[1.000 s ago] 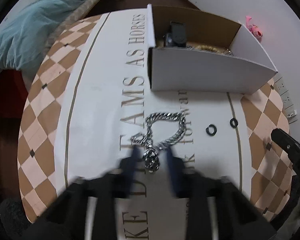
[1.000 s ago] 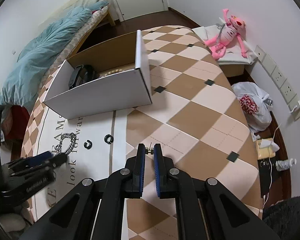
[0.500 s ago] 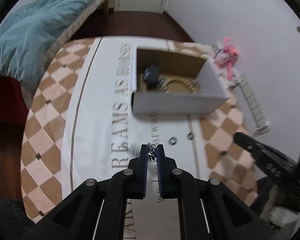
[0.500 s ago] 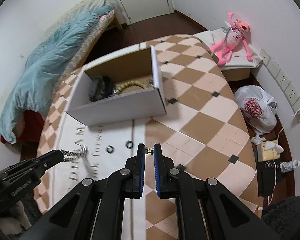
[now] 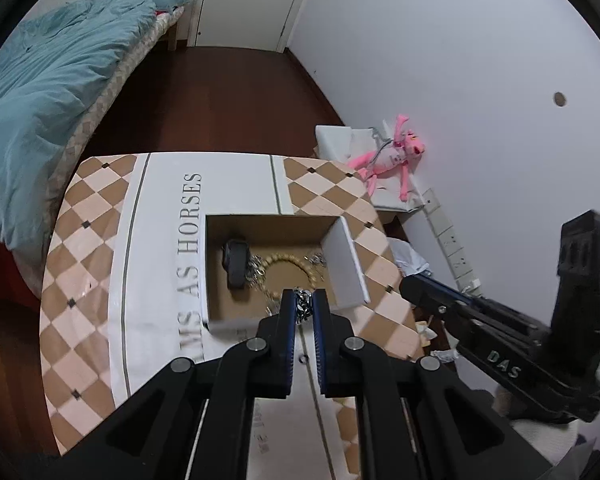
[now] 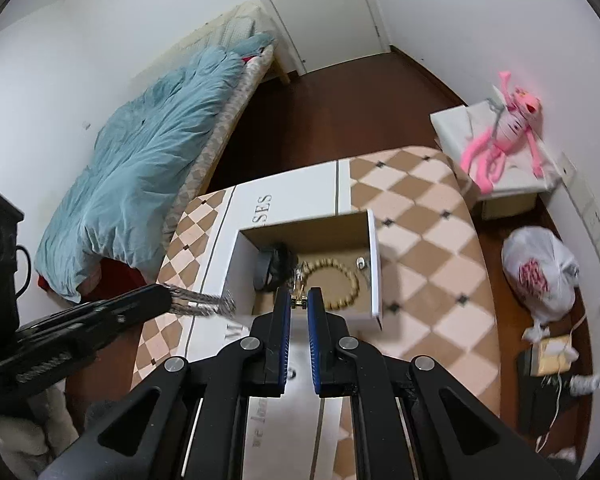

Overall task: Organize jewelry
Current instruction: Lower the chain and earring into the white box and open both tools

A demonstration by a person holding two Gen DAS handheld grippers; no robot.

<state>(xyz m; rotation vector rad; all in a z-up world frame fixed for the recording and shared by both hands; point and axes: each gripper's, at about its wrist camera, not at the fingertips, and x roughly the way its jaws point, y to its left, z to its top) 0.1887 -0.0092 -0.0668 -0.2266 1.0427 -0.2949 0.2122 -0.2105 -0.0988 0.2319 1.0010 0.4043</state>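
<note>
My left gripper (image 5: 303, 300) is shut on a chunky silver chain (image 5: 302, 309), held high above the table just short of the open cardboard box (image 5: 346, 264). In the right wrist view the chain (image 6: 202, 305) trails blurred from the left gripper (image 6: 162, 298). My right gripper (image 6: 299, 300) is shut on a small gold-coloured piece (image 6: 299, 302), also high over the box's (image 6: 374, 268) near wall. Inside the box lie a black watch (image 5: 236, 264), a wooden bead bracelet (image 6: 342, 280) and some thin chains. The right gripper (image 5: 408, 286) shows at the right of the left wrist view.
The box stands on a table (image 5: 100, 280) with a checkered cloth and a white lettered band. A bed with a teal duvet (image 6: 148, 168) lies left. A pink plush toy (image 6: 508, 128) on a white box, a plastic bag (image 6: 540, 272) and wall sockets are right.
Both grippers have risen well above the table. The silver chain has left the cloth in the left gripper. The box now sits under both fingertips, seen from above.
</note>
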